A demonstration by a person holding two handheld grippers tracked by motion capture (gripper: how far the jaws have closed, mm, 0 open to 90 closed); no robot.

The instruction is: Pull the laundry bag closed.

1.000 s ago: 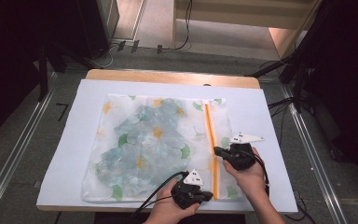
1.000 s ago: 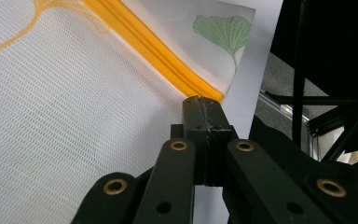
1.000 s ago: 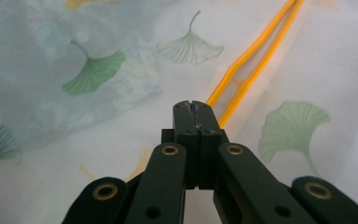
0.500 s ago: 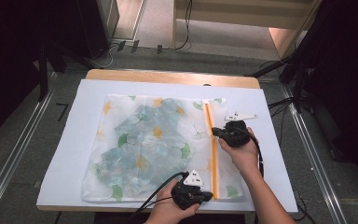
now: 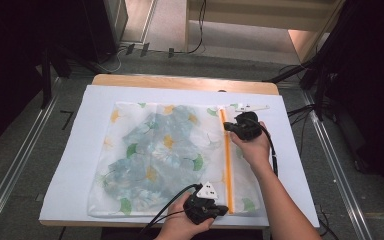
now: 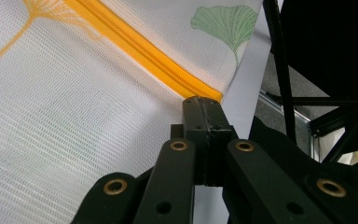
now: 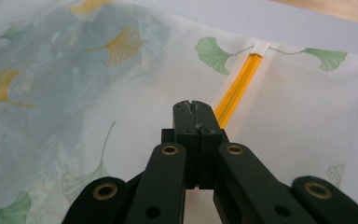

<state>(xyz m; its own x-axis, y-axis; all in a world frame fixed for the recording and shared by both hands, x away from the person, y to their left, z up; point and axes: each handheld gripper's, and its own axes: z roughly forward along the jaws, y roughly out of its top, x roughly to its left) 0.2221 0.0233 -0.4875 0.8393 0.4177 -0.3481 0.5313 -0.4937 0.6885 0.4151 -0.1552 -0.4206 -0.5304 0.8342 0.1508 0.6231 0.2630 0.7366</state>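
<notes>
Step in hand: zipping the mesh laundry bag (image 5: 170,155) along its orange zipper (image 5: 227,165), judged from how the two tools sit on it.
Where the bag lies: flat on the white sheet (image 5: 75,165) over the worktop (image 5: 180,81), centre of the high view; the zipper runs top to bottom at the right of the bag.
Left tool (image 5: 222,209): low in the frame at the zipper's near end; jaws fully together, apparently pinching the fabric at the zipper's tip (image 6: 204,99), though what lies between the pads is hidden.
Right tool (image 5: 228,127): near the zipper's far end; jaws pressed together, presumably on the slider tab, which the jaws cover.
Doing it well: hold the near end firm and low so the track stays taut; draw the right tool straight along the orange line, level with the sheet, not lifting the mesh; stop at the white end tab (image 7: 262,45).
Risk: a sideways pull could bunch the mesh or slip the tab from the jaws.
High view gives: both hands, the whole bag, and the pale blue garment (image 5: 155,145) inside.
Left tool's view gives: the zipper teeth closed up to the jaws, and the mesh weave close up.
Right tool's view gives: the short stretch of zipper (image 7: 237,91) left ahead, and the ginkgo-leaf print (image 7: 214,52).
</notes>
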